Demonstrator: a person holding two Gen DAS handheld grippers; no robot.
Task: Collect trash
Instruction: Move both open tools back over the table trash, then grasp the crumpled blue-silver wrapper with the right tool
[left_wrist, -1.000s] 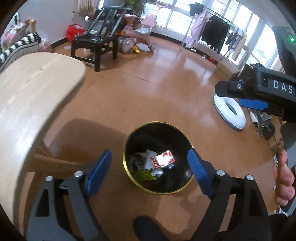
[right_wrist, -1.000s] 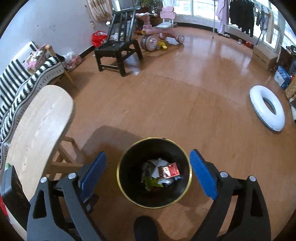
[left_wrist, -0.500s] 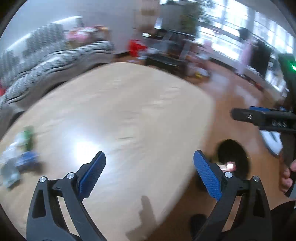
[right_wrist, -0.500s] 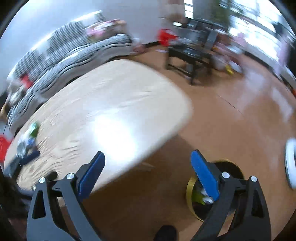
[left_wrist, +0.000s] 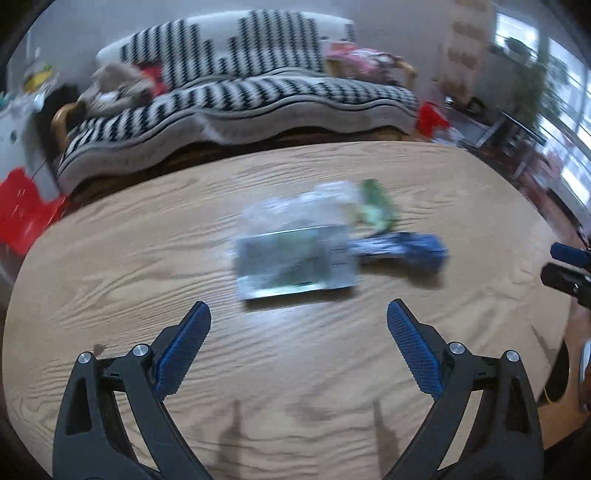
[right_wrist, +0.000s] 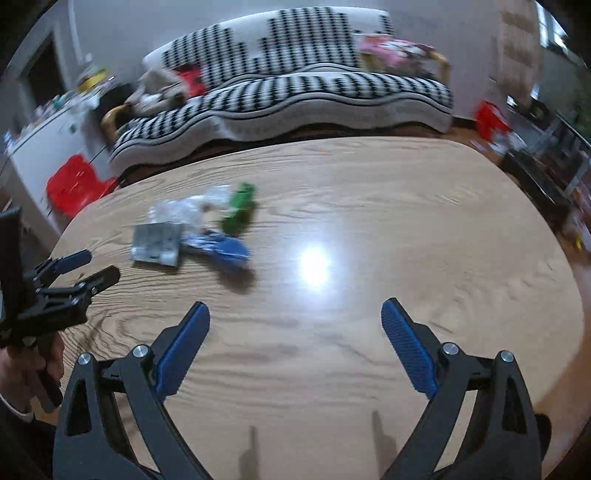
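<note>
You have a small cluster of trash lying on the wooden table (left_wrist: 147, 295). A flat silvery packet (left_wrist: 295, 264) lies closest to you. Behind it sits crumpled clear plastic (left_wrist: 306, 203), touching its far edge. A crumpled blue wrapper (left_wrist: 402, 249) lies just beside the packet's right end, and a green wrapper (left_wrist: 376, 203) rests behind that. Motion blur hides any print.
</note>
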